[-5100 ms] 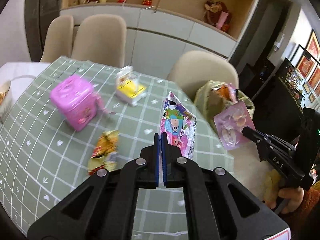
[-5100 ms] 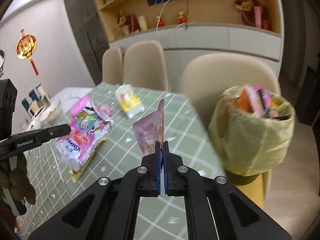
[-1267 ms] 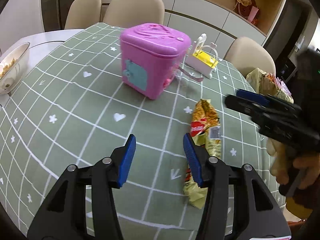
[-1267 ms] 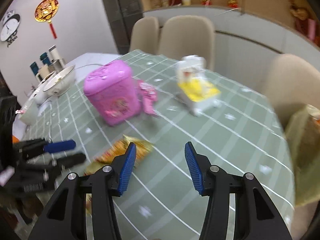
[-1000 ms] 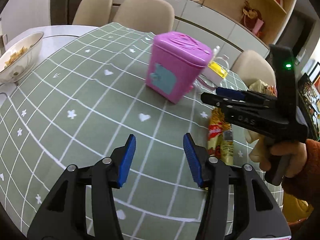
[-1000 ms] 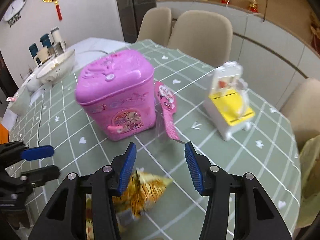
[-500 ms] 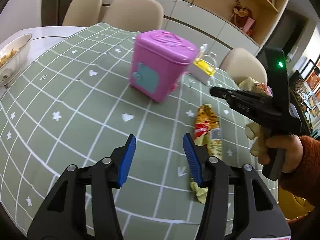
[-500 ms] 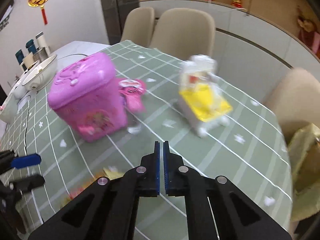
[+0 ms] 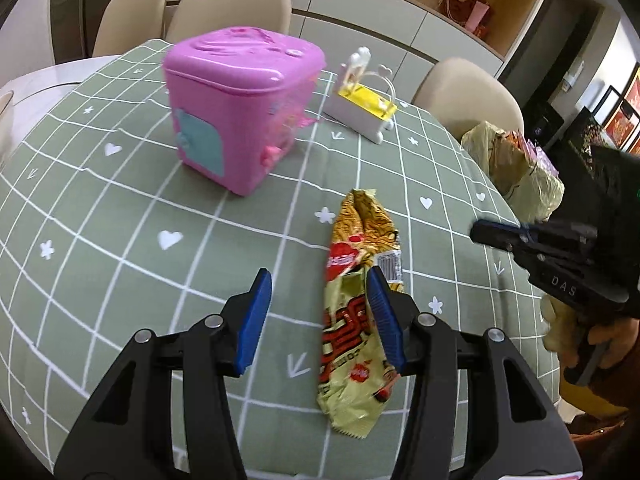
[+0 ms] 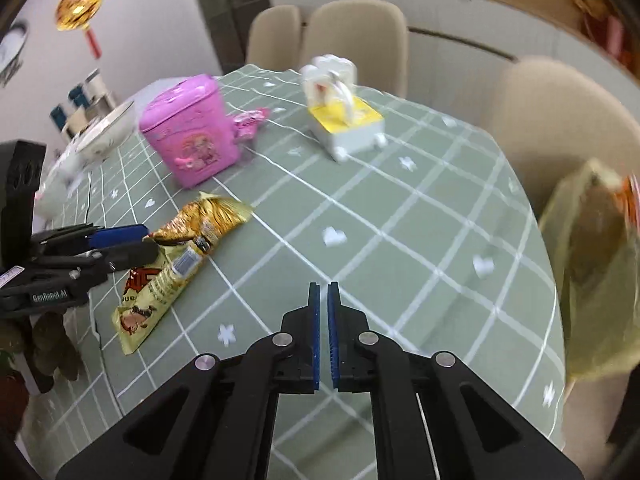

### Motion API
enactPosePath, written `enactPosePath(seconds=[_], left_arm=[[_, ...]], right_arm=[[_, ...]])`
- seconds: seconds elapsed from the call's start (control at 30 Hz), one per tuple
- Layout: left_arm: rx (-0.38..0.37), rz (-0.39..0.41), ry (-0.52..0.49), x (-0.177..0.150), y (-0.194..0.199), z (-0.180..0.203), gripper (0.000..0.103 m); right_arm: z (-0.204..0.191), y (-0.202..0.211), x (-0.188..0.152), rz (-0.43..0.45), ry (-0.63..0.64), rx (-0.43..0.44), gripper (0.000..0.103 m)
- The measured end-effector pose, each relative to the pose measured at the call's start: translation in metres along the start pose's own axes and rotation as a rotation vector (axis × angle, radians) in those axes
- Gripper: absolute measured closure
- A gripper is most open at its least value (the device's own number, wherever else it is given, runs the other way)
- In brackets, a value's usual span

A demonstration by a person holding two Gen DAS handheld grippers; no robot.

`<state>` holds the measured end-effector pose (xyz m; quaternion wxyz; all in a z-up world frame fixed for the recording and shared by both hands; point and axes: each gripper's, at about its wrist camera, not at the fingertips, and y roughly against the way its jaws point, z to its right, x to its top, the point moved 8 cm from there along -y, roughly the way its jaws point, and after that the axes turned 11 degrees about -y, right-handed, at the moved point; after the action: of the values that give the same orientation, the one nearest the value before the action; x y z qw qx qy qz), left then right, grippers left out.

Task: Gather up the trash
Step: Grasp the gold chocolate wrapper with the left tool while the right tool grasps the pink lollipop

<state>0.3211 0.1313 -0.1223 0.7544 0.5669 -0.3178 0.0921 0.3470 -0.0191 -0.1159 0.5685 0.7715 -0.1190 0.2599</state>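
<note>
My left gripper [image 9: 318, 312] gapes over the near snack wrapper [image 9: 360, 304], lined up to pinch it; right gripper [image 10: 323, 334] closed, empty, waiting aside.

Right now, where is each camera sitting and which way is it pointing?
Left wrist: on the left gripper, jaws open, looking across the table at the gold wrapper; the right gripper and hand show.
Right wrist: on the right gripper, jaws together, facing the table; the left gripper shows.
Shared: wrapper, pink box, trash bag.

Snack wrapper [image 9: 362, 304] before toy box [image 9: 240, 108] (on table [image 9: 120, 216])
</note>
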Motion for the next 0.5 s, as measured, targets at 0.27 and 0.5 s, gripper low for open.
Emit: enactPosePath(seconds=[0.27, 0.5], left_arm=[[0.032, -0.013, 0.030, -0.006, 0.003, 0.005, 0.090], [0.064, -0.013, 0.180, -0.023, 0.023, -0.022, 0.090]], right_arm=[[-0.066, -0.045, 0.060, 0.025, 0.162, 0.129, 0.065], [-0.088, -0.100, 0.080, -0.014, 0.304, 0.120, 0.065]])
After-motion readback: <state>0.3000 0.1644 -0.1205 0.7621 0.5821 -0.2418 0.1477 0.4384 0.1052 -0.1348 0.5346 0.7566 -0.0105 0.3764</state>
